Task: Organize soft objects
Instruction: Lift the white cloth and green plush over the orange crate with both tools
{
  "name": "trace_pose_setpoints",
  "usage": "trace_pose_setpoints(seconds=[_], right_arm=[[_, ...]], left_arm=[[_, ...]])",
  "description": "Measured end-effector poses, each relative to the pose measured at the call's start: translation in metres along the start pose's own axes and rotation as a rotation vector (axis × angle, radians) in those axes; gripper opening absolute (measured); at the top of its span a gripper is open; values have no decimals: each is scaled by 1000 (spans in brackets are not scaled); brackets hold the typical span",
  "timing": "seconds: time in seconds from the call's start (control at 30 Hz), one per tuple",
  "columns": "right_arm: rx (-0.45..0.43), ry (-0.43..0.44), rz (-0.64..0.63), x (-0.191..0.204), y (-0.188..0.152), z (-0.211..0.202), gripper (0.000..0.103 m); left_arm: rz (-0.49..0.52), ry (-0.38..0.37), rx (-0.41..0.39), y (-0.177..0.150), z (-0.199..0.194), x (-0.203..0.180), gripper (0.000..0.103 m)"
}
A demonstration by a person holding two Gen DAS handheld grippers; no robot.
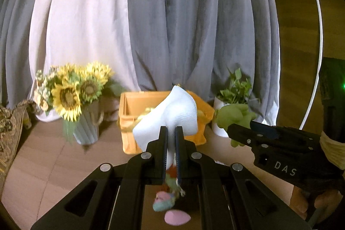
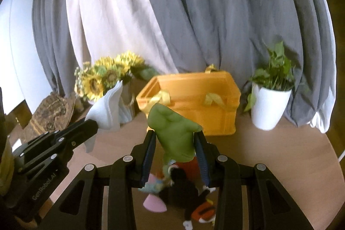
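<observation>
My left gripper [image 1: 171,133] is shut on a white cloth [image 1: 170,111] and holds it up in front of the orange crate [image 1: 129,135]. It also shows in the right wrist view [image 2: 94,122] with the white cloth [image 2: 107,109]. My right gripper [image 2: 175,137] is shut on a green plush toy [image 2: 175,133], held above the table before the orange crate [image 2: 213,118]. The green plush toy also shows in the left wrist view [image 1: 232,114]. Below the grippers lie a pastel plush toy [image 1: 165,203], a pink piece [image 1: 176,217] and a black and orange plush toy [image 2: 194,204].
A vase of sunflowers [image 1: 75,96] stands left of the crate, a white potted plant [image 2: 269,105] right of it. Yellow fabric [image 2: 213,98] hangs over the crate rim. Grey and white curtains [image 1: 172,25] hang behind. A patterned item [image 2: 51,111] lies at far left.
</observation>
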State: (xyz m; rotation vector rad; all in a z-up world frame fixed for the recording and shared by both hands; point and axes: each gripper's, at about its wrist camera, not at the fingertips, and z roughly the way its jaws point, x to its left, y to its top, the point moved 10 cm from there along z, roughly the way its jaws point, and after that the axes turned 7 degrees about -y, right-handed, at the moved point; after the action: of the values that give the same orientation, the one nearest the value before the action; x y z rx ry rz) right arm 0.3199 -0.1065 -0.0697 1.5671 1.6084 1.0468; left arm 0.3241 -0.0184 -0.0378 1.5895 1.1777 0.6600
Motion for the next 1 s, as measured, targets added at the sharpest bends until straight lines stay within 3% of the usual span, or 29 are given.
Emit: trace_pose_setpoints(seconds=[0.5, 1.0], right_arm=[[-123, -9, 12, -12, 55, 20, 38], [-150, -20, 18, -26, 102, 74, 38]], left_arm=[[65, 35, -90, 50, 30, 8, 9], [74, 61, -85, 79, 91, 26, 9]])
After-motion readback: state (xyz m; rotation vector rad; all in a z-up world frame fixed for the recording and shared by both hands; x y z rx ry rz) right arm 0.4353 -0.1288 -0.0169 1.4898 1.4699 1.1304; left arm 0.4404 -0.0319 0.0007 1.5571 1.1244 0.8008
